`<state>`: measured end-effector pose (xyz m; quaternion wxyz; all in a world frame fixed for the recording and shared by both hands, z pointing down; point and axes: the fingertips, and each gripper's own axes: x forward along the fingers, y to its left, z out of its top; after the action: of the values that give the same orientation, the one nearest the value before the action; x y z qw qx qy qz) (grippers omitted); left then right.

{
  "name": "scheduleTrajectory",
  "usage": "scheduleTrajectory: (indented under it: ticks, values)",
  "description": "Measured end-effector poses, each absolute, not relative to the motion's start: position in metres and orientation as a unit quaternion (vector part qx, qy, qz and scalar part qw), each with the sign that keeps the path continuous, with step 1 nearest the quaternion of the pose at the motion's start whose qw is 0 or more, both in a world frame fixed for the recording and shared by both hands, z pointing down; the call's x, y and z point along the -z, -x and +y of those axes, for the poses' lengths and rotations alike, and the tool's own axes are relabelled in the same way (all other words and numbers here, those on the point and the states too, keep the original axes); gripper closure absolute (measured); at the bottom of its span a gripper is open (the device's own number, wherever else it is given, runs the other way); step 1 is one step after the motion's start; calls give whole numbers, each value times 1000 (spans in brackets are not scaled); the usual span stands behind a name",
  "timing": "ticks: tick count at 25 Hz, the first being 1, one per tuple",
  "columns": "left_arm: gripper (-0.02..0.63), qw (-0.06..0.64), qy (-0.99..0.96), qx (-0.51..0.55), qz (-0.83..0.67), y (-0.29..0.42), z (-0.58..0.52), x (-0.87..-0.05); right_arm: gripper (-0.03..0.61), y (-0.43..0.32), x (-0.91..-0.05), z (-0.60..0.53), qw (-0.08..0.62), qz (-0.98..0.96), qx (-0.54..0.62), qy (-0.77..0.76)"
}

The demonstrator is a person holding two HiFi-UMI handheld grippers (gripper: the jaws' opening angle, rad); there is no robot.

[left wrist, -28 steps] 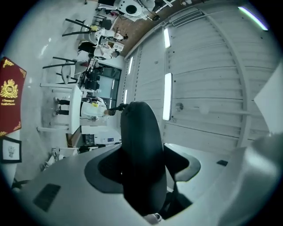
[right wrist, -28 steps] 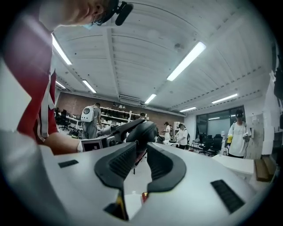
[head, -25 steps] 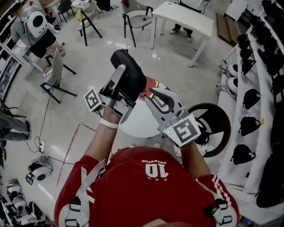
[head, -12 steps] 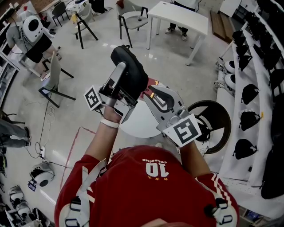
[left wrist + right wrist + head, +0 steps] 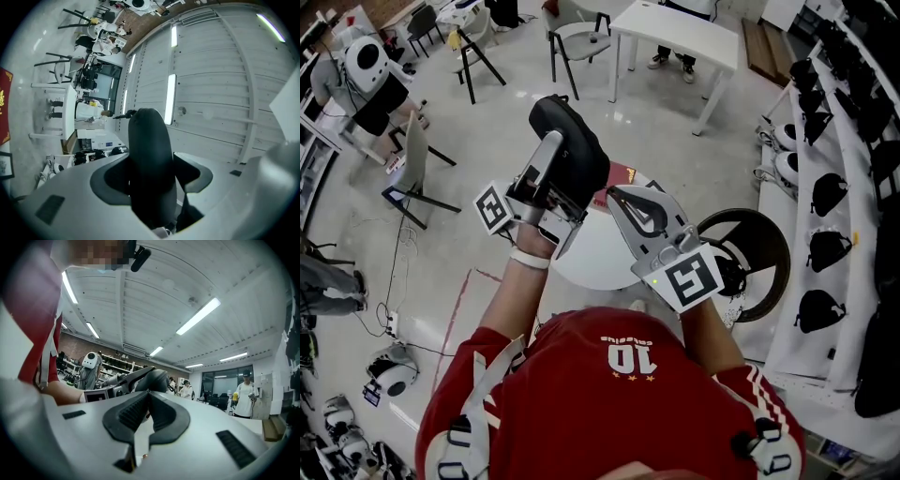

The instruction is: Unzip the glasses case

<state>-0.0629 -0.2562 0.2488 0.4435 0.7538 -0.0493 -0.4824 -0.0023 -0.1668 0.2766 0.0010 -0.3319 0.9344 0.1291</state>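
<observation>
A black glasses case point(image 5: 566, 134) is held up in front of the person, clamped between the fingers of my left gripper point(image 5: 572, 167). In the left gripper view the glasses case point(image 5: 149, 154) stands on end between the pads of the left gripper point(image 5: 151, 174), which points upward at the ceiling. My right gripper point(image 5: 612, 195) sits just right of the case, its tips close to the case's edge. In the right gripper view the right gripper point(image 5: 149, 393) has its pads together, with the glasses case point(image 5: 156, 378) right behind the tips. Whether a zip pull is pinched there is hidden.
Below the hands is a round white table point(image 5: 592, 255) with a red item point(image 5: 621, 173) on it. A dark round stool point(image 5: 757, 251) stands to the right, beside shelves point(image 5: 853, 141) of black gear. A white table point(image 5: 677, 34), chairs point(image 5: 577, 37) and people stand farther off.
</observation>
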Motion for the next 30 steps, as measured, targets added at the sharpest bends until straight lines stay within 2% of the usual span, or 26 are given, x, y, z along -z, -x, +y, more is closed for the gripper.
scheduleTrajectory:
  ticks: [15, 30]
  values:
    - [351, 398, -815, 406, -115, 46, -255, -257, 561, -17, -299, -173, -75, 919, -172, 348]
    - [350, 368, -867, 305, -140, 23, -246, -271, 561, -37, -298, -187, -95, 902, -185, 378]
